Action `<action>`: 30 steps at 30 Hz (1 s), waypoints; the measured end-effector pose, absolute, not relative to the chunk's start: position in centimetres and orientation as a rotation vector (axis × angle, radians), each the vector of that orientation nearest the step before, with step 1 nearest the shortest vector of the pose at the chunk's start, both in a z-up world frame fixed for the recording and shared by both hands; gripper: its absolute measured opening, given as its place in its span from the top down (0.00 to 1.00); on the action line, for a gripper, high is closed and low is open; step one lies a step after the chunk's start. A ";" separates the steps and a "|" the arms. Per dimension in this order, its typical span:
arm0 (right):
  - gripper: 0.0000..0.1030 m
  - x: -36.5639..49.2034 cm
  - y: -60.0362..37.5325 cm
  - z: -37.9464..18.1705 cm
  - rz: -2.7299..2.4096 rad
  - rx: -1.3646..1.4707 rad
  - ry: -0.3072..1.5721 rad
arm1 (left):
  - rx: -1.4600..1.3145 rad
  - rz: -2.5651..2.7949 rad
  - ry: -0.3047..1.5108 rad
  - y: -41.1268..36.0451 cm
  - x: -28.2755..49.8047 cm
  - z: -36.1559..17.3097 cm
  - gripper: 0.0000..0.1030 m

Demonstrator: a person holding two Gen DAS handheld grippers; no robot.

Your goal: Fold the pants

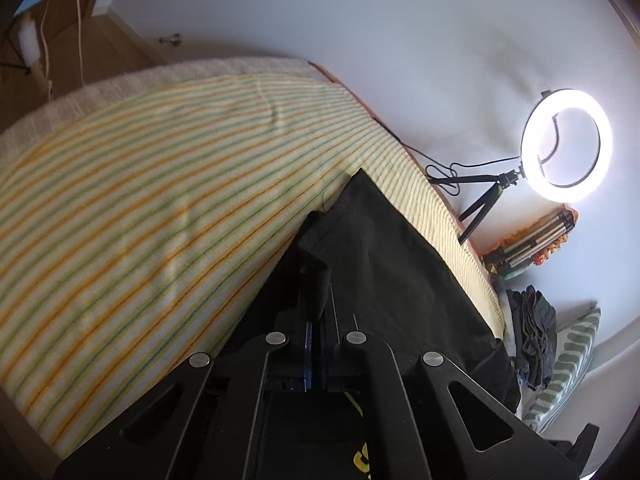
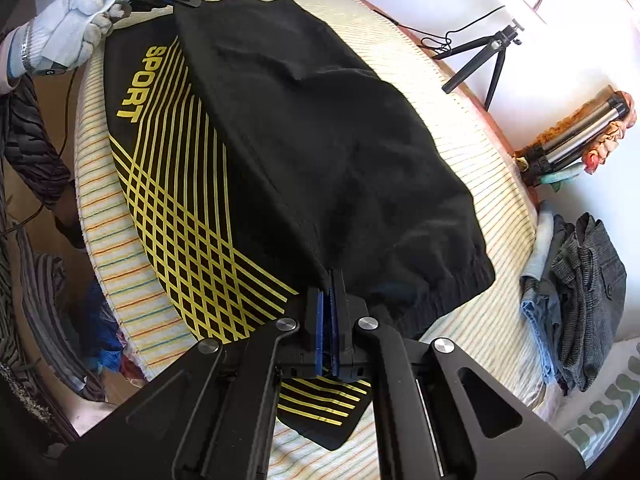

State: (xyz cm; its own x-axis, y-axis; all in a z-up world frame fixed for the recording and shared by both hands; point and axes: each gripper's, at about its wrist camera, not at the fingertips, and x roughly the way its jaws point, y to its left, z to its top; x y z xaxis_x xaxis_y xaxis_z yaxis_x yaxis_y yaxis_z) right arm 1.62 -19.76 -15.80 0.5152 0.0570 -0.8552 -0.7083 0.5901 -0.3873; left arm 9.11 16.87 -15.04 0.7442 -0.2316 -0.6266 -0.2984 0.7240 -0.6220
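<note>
Black sport pants point(image 2: 320, 128) with yellow stripes and the word SPORT lie on a striped bed cover point(image 2: 492, 168), the plain black half folded over the printed half. My right gripper point(image 2: 329, 276) is shut on the folded edge near the elastic waistband. My left gripper point(image 1: 316, 264) is shut on the fabric at the far end of the pants point(image 1: 384, 248); it also shows in the right wrist view point(image 2: 188, 0), held by a gloved hand point(image 2: 68, 36).
A lit ring light point(image 1: 566, 144) on a small tripod point(image 2: 480, 60) stands by the white wall. A folded tripod point(image 2: 580, 132) and a pile of folded clothes point(image 2: 576, 292) lie at the bed's right. More clothes point(image 2: 48, 280) hang off the left edge.
</note>
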 end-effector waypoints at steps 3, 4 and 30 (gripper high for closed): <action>0.97 1.3 -19.9 -15.2 0.524 -0.838 0.907 | -0.746 0.029 0.734 16.9 7.7 -14.1 0.99; 0.97 1.1 -19.9 -15.0 0.525 -0.842 0.902 | -0.738 0.030 0.727 16.9 7.5 -13.9 0.99; 0.97 -4.5 -20.1 -17.7 0.587 -0.879 0.979 | -0.615 0.084 0.823 16.2 1.4 -16.7 0.97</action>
State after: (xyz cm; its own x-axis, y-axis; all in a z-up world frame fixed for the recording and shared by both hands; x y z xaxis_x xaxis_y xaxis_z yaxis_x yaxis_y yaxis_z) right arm -4.51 -20.06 -17.71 0.4539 0.0437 -0.8900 -0.7648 0.5317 -0.3640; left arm 1.39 16.17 -16.69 0.6869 -0.1617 -0.7085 -0.3009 0.8241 -0.4799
